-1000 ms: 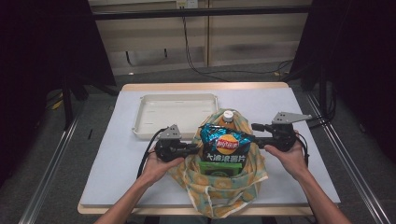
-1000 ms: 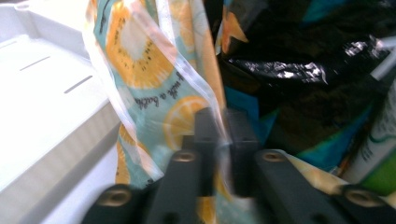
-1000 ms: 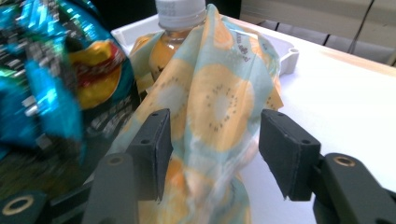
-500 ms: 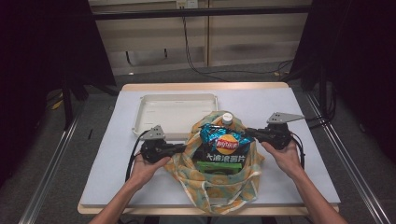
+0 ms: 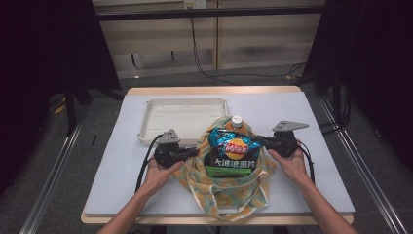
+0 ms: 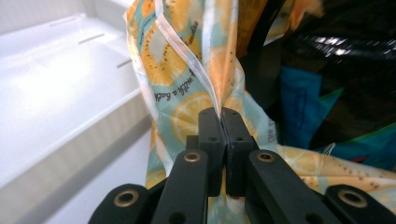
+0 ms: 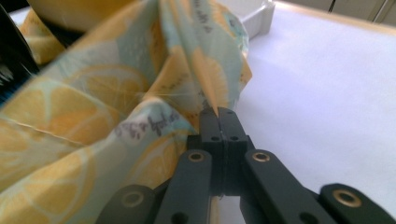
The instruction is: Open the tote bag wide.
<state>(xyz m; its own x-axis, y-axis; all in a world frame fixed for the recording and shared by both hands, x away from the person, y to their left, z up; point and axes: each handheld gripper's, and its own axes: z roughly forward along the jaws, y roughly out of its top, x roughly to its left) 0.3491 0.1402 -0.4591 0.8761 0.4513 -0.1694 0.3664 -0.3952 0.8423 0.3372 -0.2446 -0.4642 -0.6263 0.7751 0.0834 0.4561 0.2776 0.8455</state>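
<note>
L gripper (image 6: 223,114) and R gripper (image 7: 223,114) both clamped on lemon-print bag (image 5: 229,190) edges; chips bag (image 5: 233,151) inside.

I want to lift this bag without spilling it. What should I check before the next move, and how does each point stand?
1. Left gripper pinches the fabric bag: ok.
2. Right gripper pinches the bag's other side: ok.
3. Chip packet sits fully inside: not ok, it sticks out on top.
4. Bottle upright in the bag: cannot tell.
5. White tray clear of the bag: cannot tell.
</note>
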